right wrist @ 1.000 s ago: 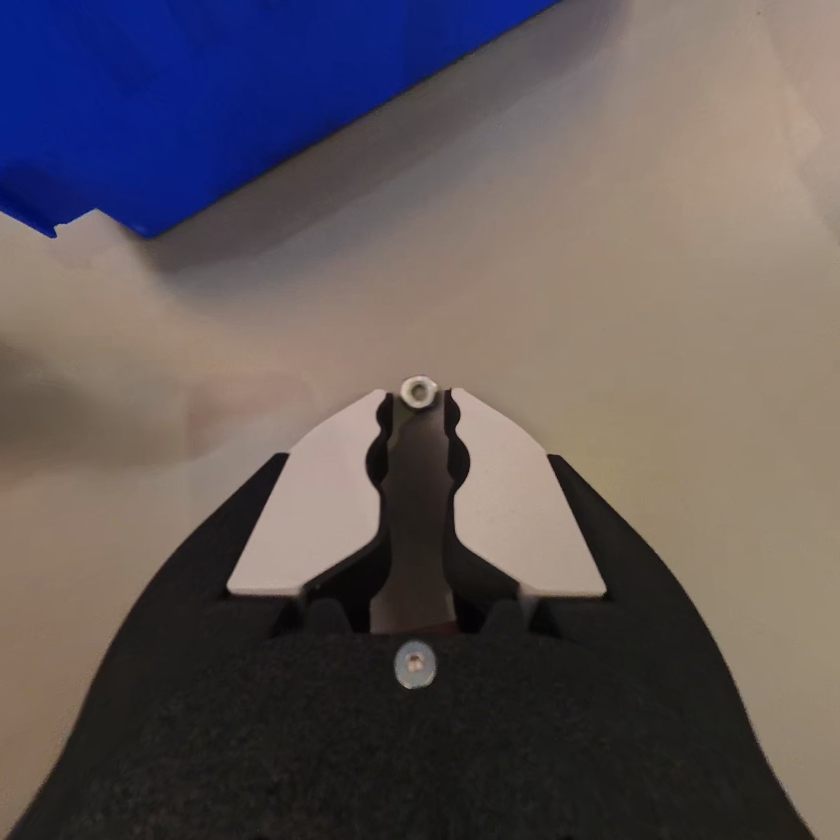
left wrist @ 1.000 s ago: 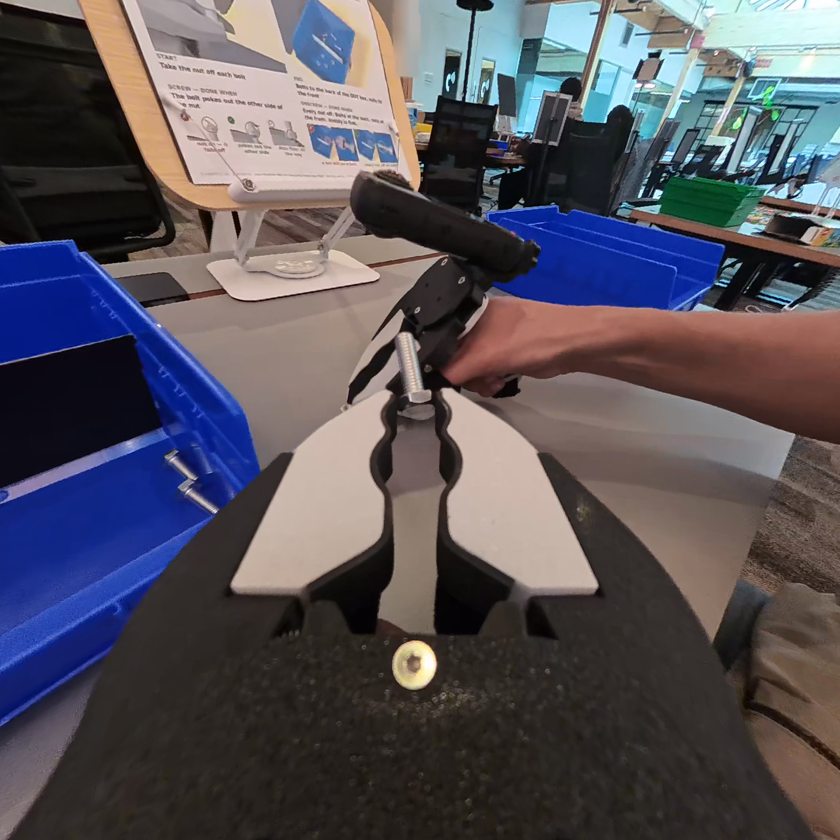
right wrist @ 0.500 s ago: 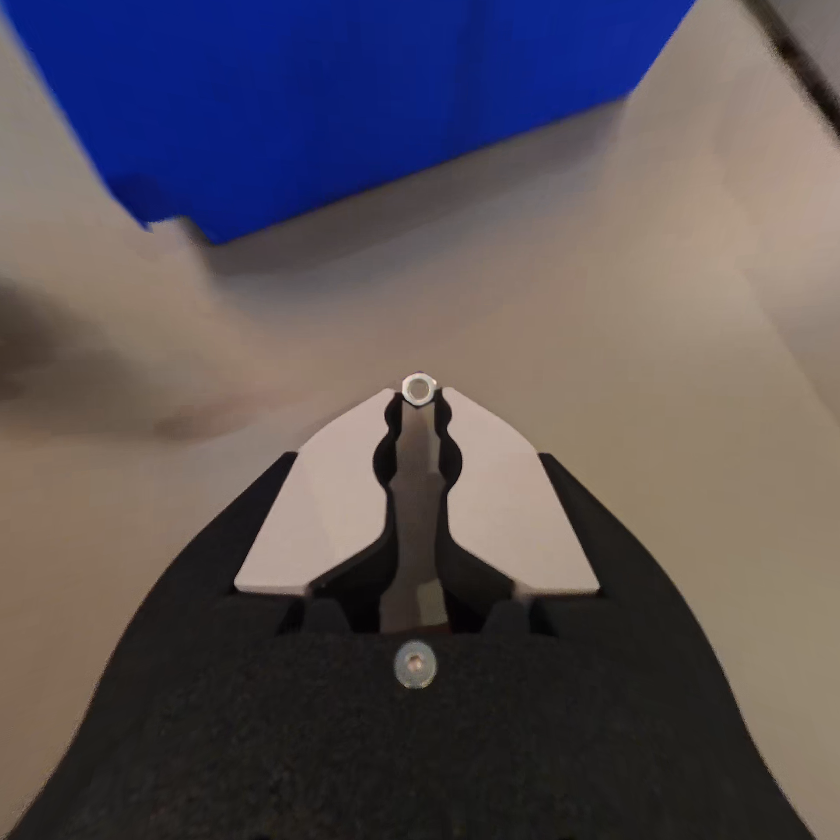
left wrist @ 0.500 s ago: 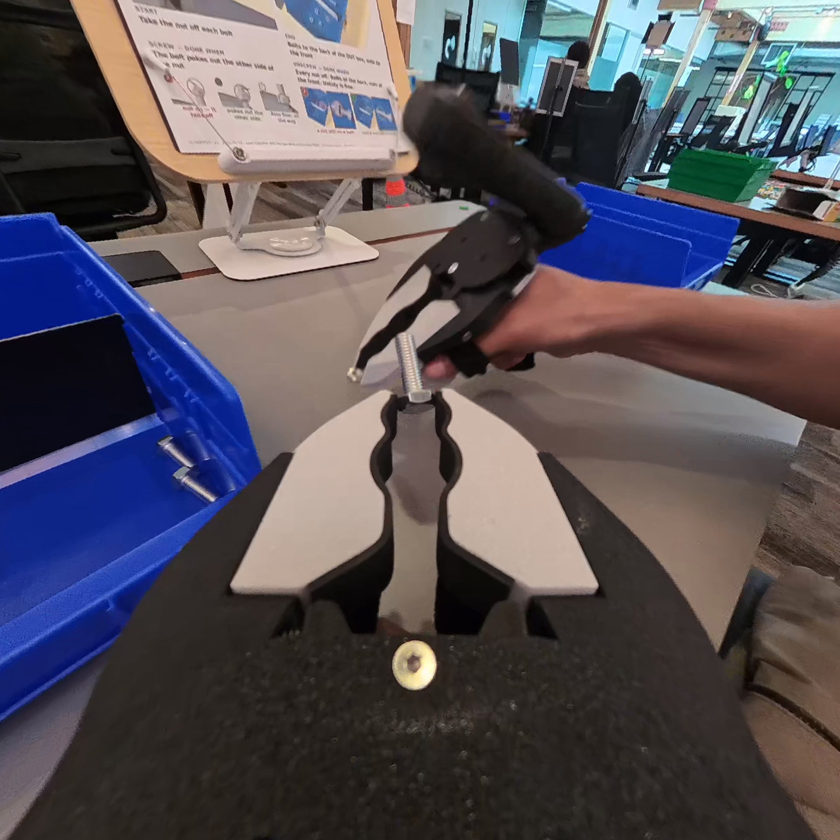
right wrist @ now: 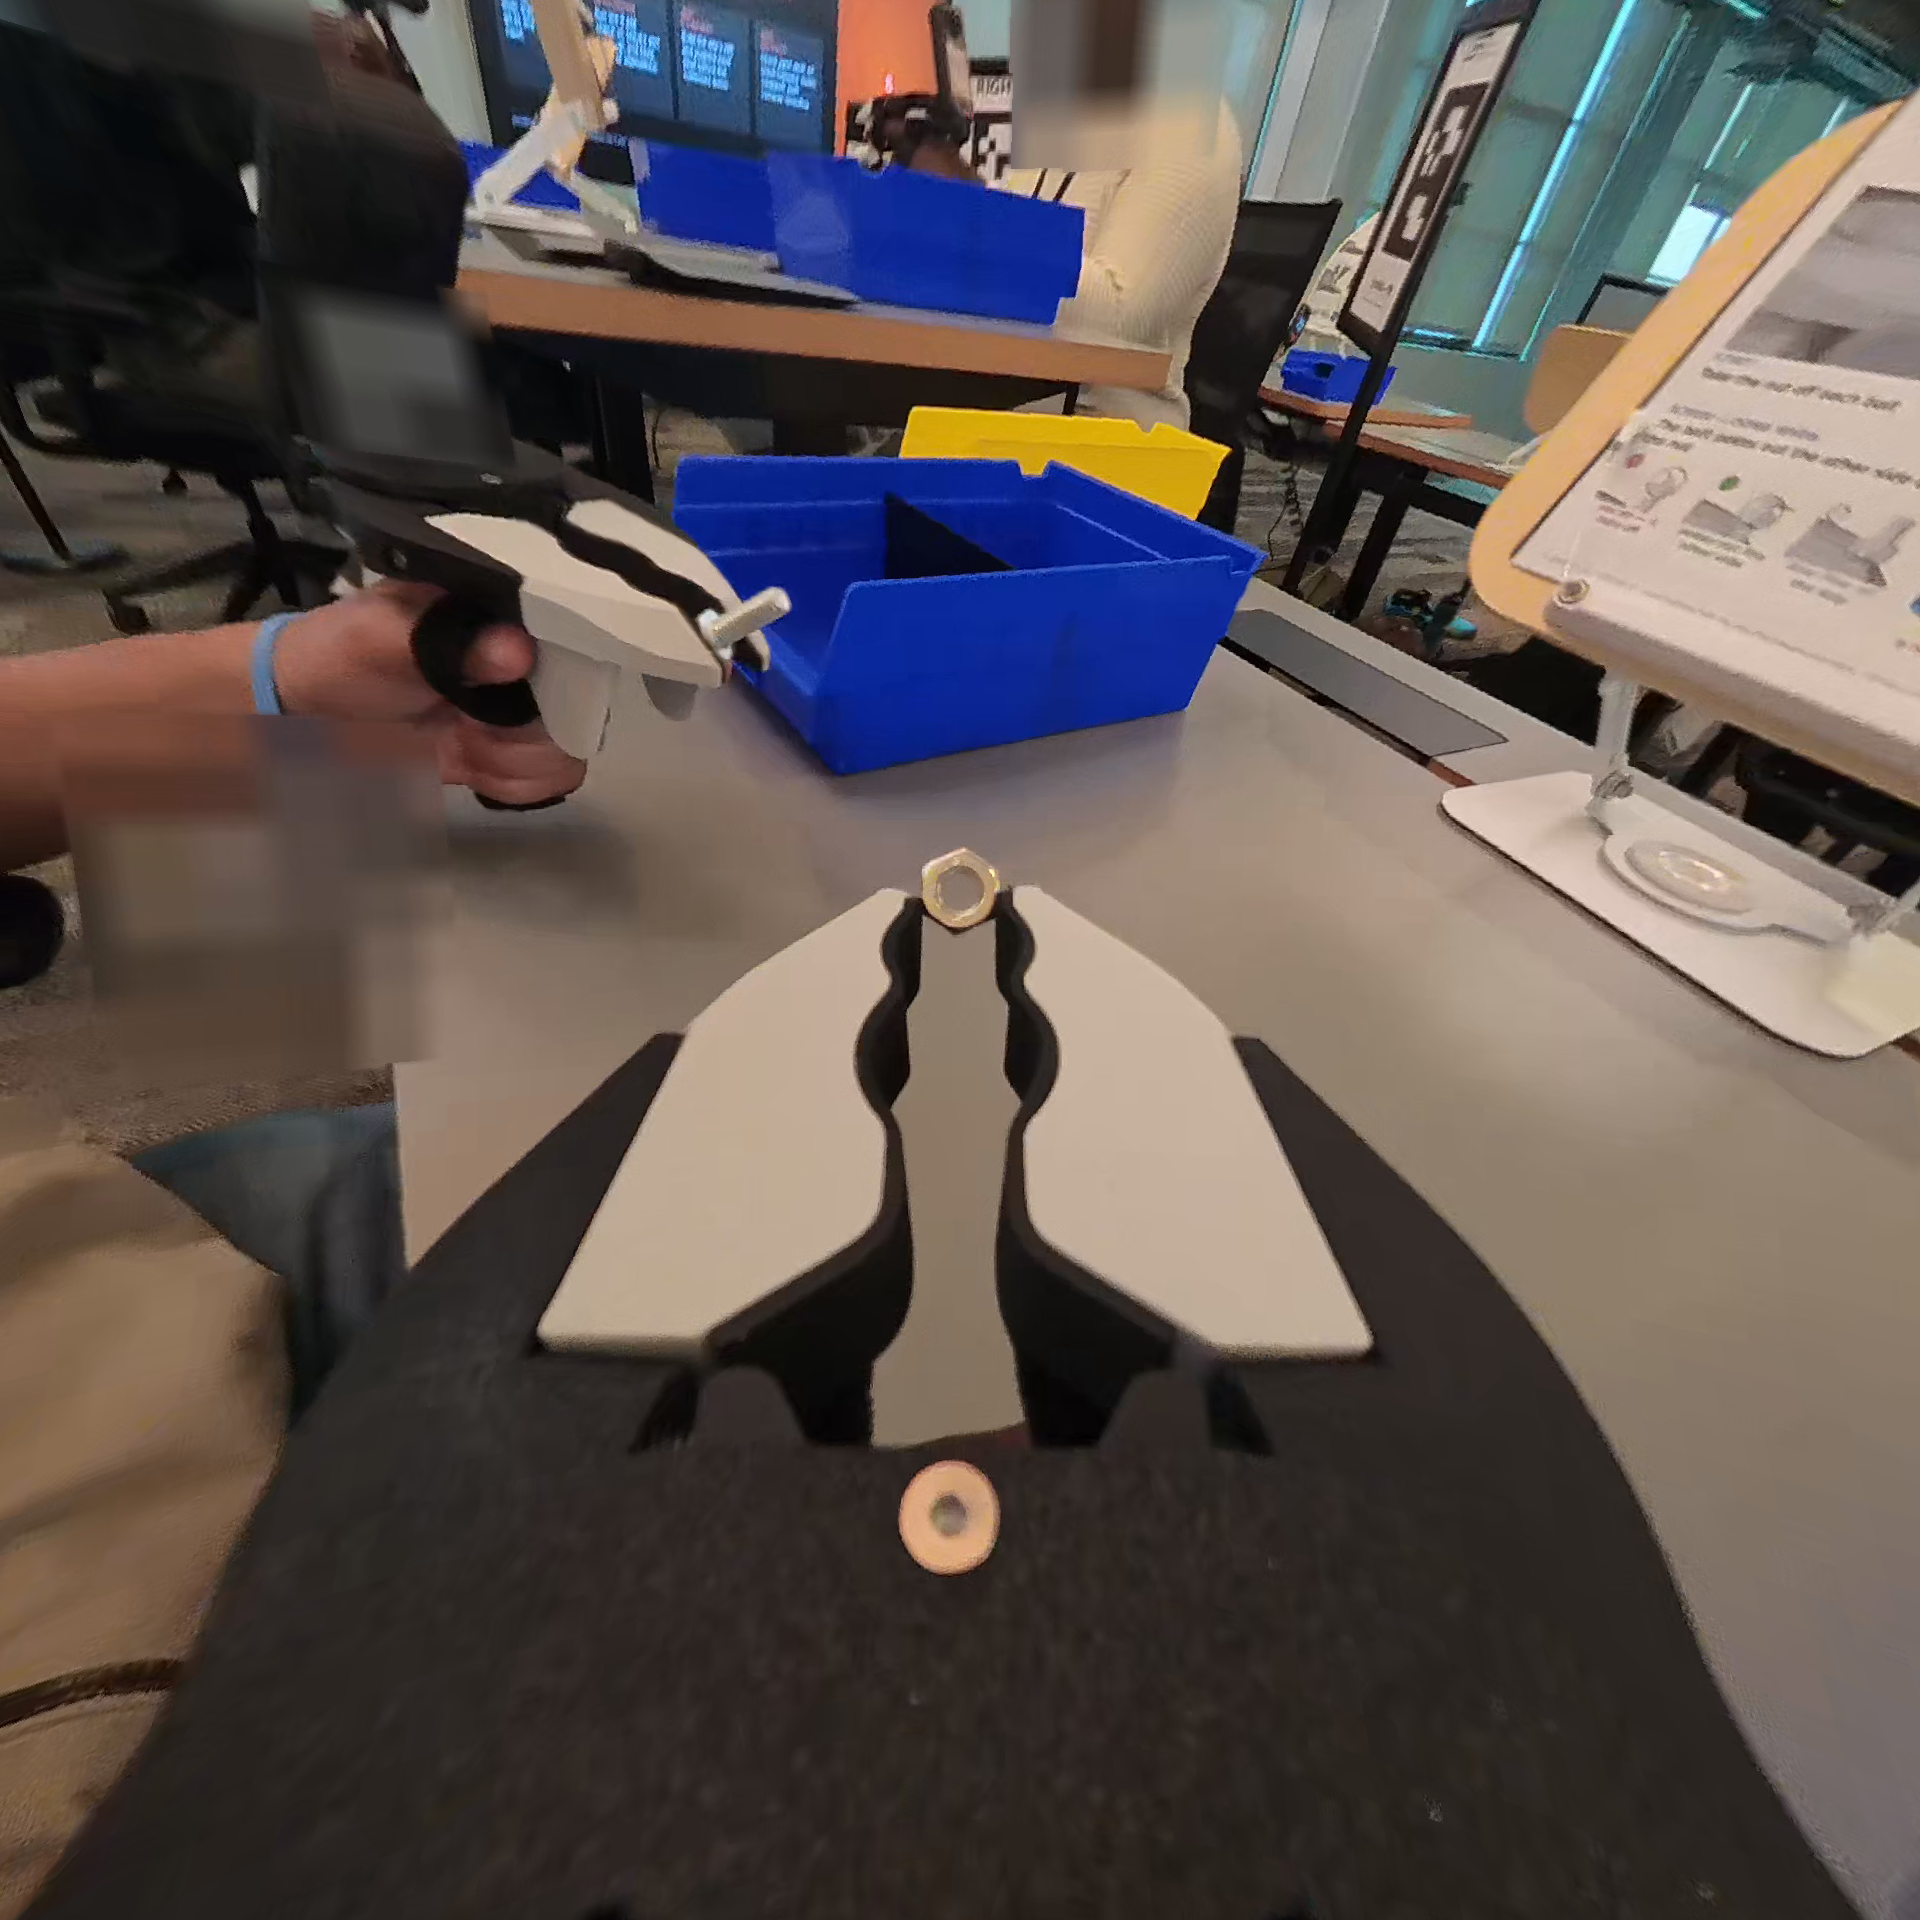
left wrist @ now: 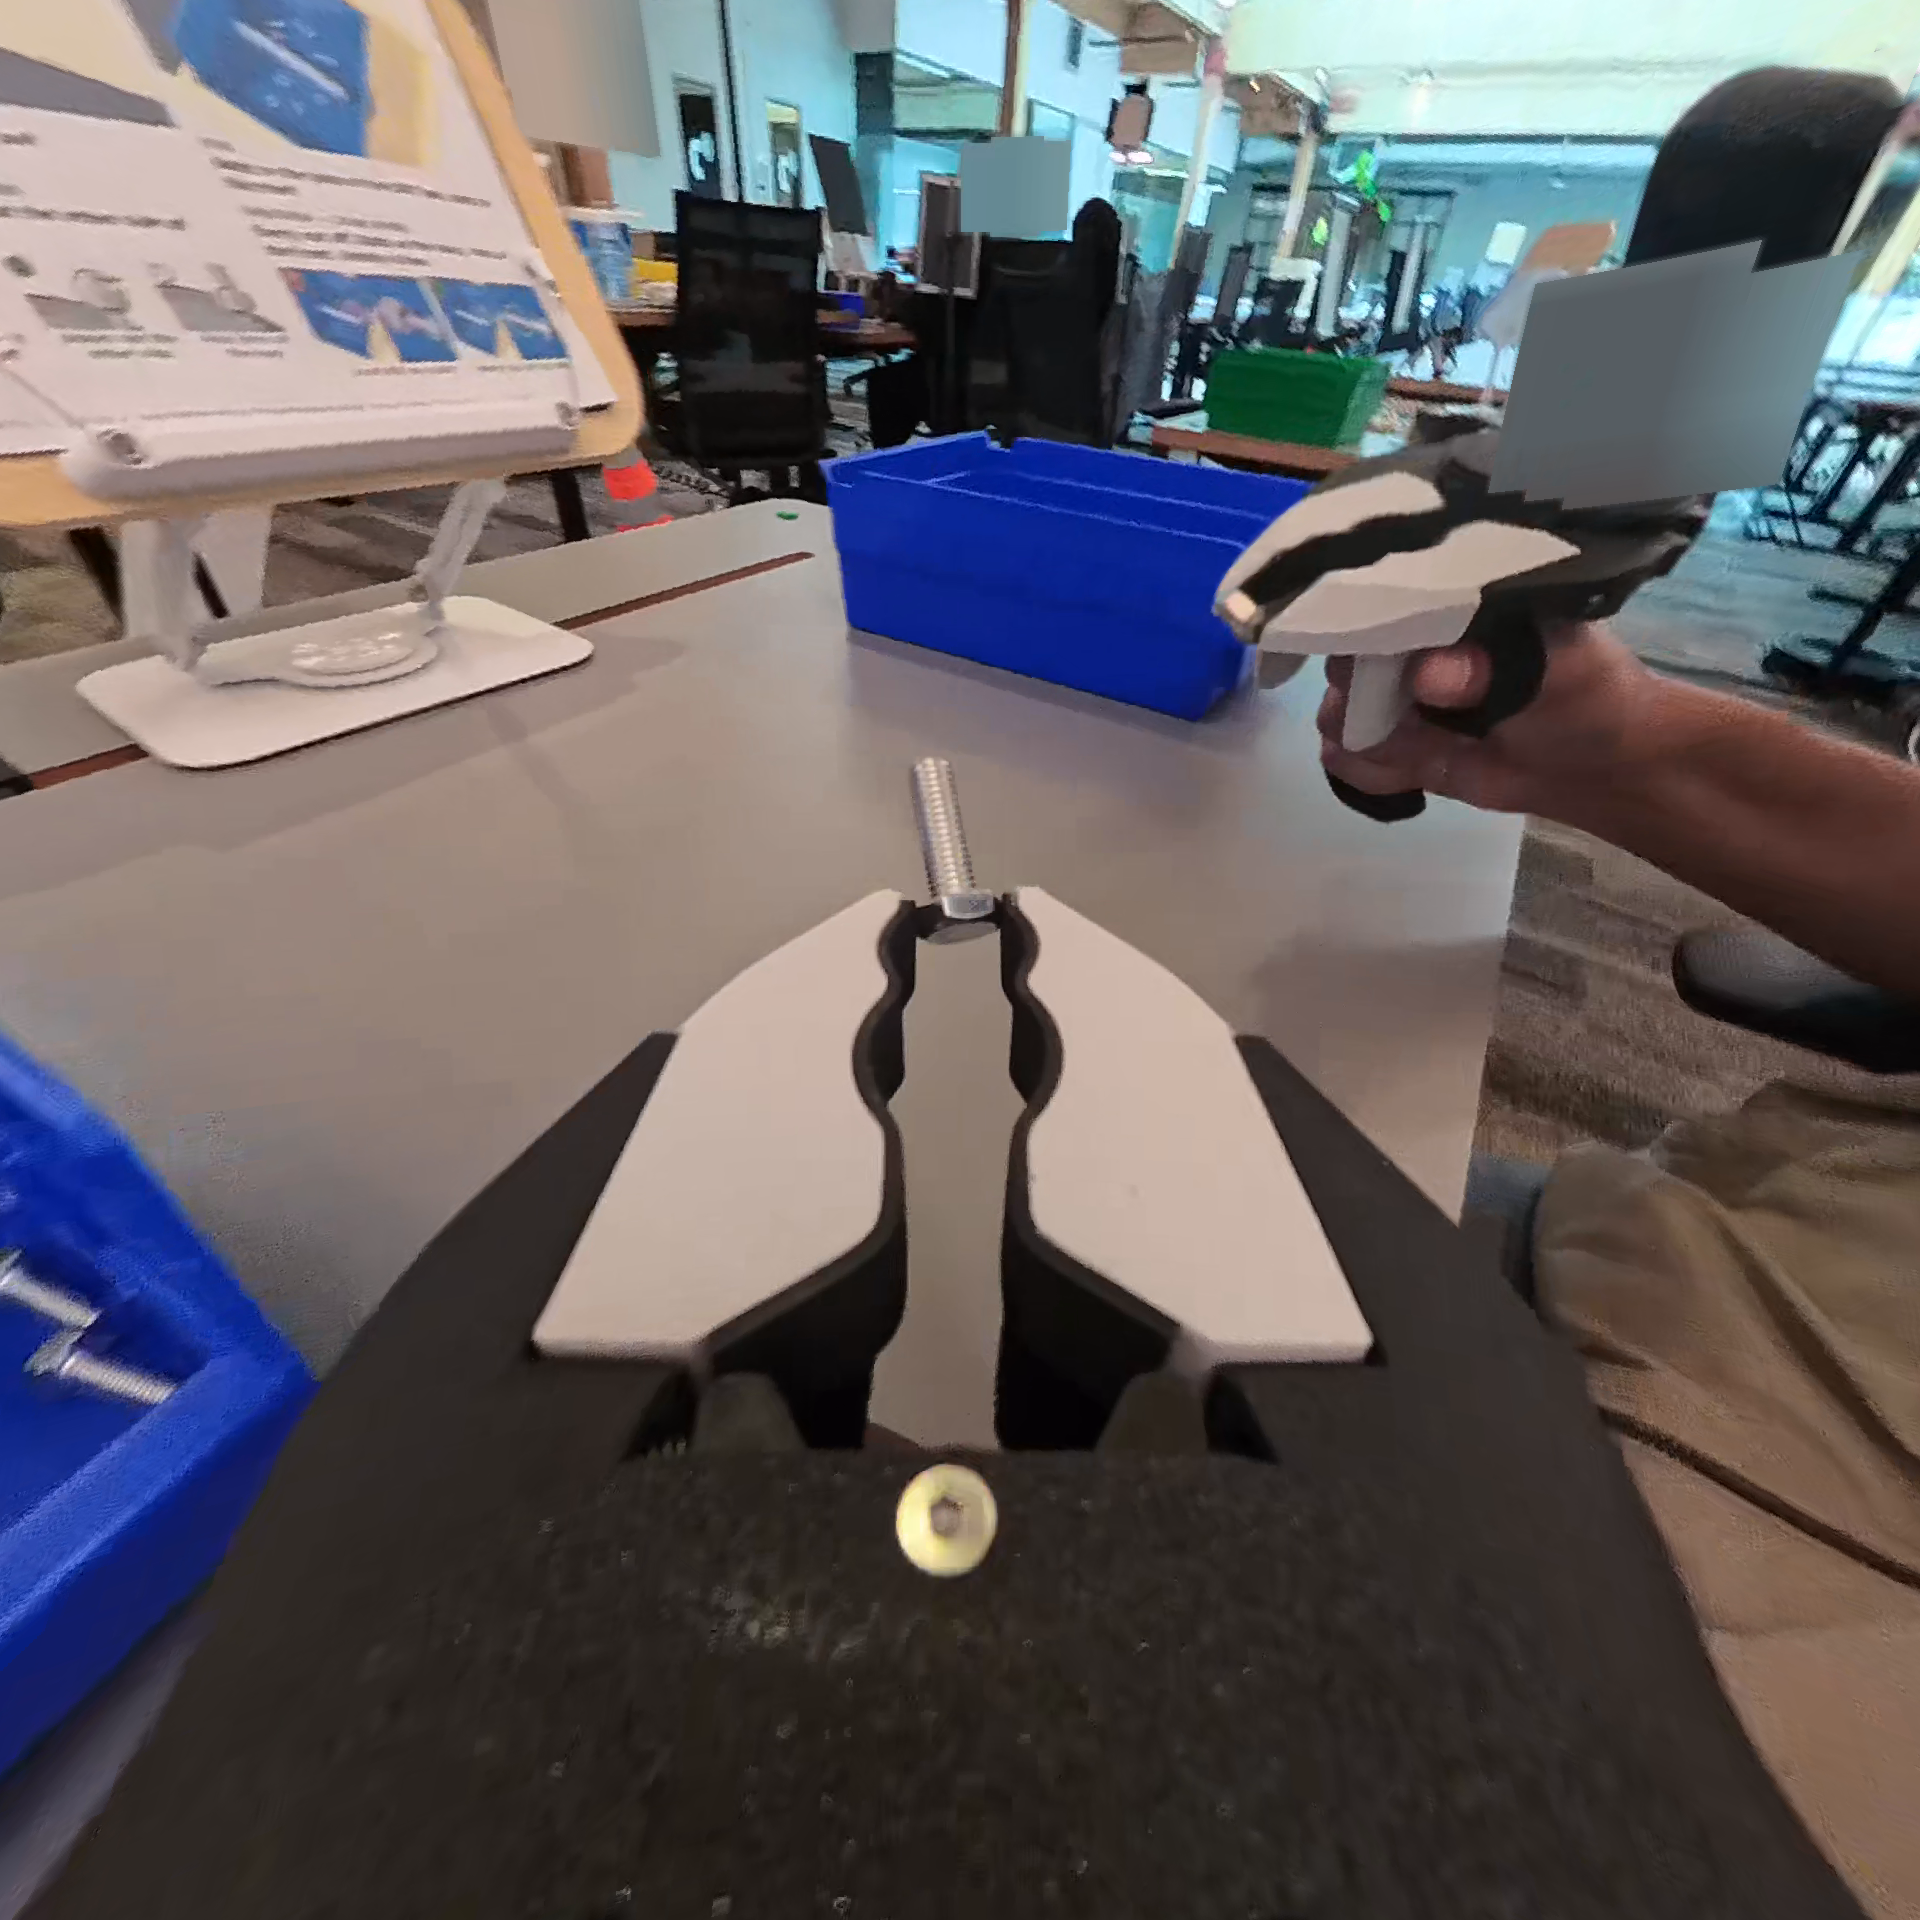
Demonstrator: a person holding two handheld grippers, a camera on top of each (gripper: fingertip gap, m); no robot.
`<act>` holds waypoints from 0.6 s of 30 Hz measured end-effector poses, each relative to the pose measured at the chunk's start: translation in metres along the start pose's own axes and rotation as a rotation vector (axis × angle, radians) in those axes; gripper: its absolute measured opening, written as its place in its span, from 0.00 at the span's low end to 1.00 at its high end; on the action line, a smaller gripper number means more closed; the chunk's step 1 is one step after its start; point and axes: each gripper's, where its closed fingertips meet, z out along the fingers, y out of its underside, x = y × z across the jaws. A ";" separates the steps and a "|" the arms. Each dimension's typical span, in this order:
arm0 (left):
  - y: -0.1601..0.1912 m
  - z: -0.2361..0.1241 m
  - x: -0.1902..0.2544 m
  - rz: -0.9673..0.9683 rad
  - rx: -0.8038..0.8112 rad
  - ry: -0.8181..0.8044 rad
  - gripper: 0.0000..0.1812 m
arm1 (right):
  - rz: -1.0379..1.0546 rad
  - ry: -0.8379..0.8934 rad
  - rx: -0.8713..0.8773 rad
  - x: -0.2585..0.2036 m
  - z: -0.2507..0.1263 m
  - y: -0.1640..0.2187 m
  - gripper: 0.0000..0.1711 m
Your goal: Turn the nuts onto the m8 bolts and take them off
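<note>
A steel bolt (left wrist: 945,852) is clamped by its hex head in the left tool (left wrist: 961,914), threads outward, above the counter (left wrist: 416,935). A small nut (right wrist: 959,890), rigid, light, likely slippery, is pinched by its flats in the right tool (right wrist: 961,914).

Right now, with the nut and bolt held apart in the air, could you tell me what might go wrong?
1. The nut is pinched only at the right gripper tips; it could slip out.
2. The bolt is held by its head alone in the left gripper, so it may tilt and cross-thread.
</note>
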 end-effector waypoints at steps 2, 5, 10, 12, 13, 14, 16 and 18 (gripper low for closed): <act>-0.003 0.005 0.015 0.034 -0.011 0.063 0.09 | 0.017 -0.040 0.000 -0.003 -0.007 0.003 0.08; -0.009 0.016 0.040 0.074 -0.041 0.185 0.08 | 0.039 -0.194 0.090 -0.020 -0.017 -0.013 0.08; -0.020 0.035 0.085 0.059 -0.062 0.483 0.09 | 0.042 -0.430 0.156 -0.045 -0.014 -0.039 0.08; -0.024 0.041 0.096 0.029 -0.054 0.583 0.09 | 0.047 -0.482 0.157 -0.050 -0.011 -0.045 0.08; -0.028 0.043 0.100 0.009 -0.039 0.623 0.09 | 0.049 -0.506 0.152 -0.052 -0.011 -0.045 0.08; -0.030 0.045 0.103 -0.010 -0.027 0.657 0.09 | 0.047 -0.516 0.149 -0.053 -0.010 -0.045 0.08; -0.033 0.048 0.106 -0.020 -0.008 0.687 0.08 | 0.049 -0.513 0.150 -0.051 -0.010 -0.046 0.08; -0.032 0.050 0.109 -0.022 -0.004 0.707 0.09 | 0.066 -0.515 0.168 -0.047 -0.013 -0.048 0.08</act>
